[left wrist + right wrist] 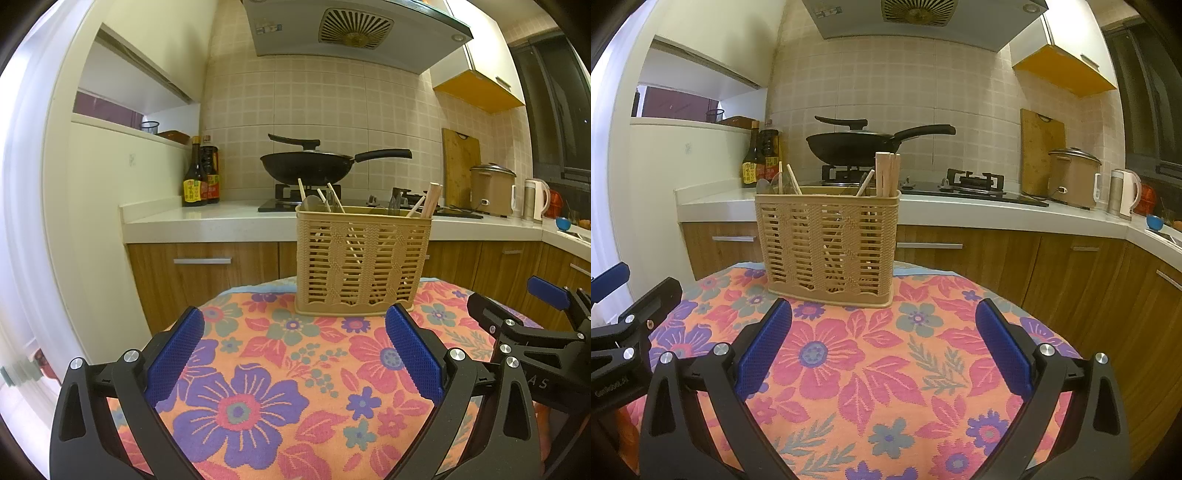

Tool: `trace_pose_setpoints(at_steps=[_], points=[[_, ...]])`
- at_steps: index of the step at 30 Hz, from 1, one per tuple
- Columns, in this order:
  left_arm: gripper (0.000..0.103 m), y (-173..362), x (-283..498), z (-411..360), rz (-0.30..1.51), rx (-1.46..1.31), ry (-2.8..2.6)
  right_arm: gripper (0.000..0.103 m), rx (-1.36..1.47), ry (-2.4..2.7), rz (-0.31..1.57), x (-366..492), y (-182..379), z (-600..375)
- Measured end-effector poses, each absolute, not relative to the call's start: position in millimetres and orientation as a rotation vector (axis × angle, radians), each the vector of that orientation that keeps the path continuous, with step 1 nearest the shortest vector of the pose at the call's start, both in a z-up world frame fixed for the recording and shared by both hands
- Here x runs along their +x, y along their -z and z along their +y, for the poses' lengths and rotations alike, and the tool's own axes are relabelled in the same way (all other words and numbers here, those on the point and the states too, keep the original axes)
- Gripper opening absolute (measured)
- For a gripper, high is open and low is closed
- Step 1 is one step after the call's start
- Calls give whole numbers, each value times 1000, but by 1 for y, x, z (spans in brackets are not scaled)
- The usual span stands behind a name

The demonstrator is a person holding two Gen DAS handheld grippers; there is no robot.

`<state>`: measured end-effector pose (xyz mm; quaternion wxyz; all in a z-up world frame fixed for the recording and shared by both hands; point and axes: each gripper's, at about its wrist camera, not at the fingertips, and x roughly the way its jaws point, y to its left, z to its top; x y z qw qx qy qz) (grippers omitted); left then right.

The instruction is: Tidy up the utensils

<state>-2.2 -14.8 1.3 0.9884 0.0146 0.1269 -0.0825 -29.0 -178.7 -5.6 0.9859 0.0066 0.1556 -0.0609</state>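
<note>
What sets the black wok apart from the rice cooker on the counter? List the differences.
The wok is black; the rice cooker is beige-brown with a metal lid. The wok is shallow and wide with a long handle sticking out to the right; the rice cooker is a tall, rounded drum. The wok sits on the gas stove; the rice cooker stands on the countertop beside the cutting board. Both are lidded and stand behind the utensil basket.

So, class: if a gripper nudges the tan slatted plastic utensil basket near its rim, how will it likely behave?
The tan slatted plastic utensil basket looks thin-walled, so probably light. It stands tall on a soft floral cloth, so a high push may tip it rather than slide it. The wooden utensils inside would likely rattle or shift.
</note>
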Motion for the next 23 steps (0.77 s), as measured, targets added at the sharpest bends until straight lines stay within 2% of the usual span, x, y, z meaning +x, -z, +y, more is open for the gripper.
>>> trace_pose_setpoints(at_steps=[23], points=[[95,-3,-1,-9,262,17,169,95,11,120,315,-29,7,-181]])
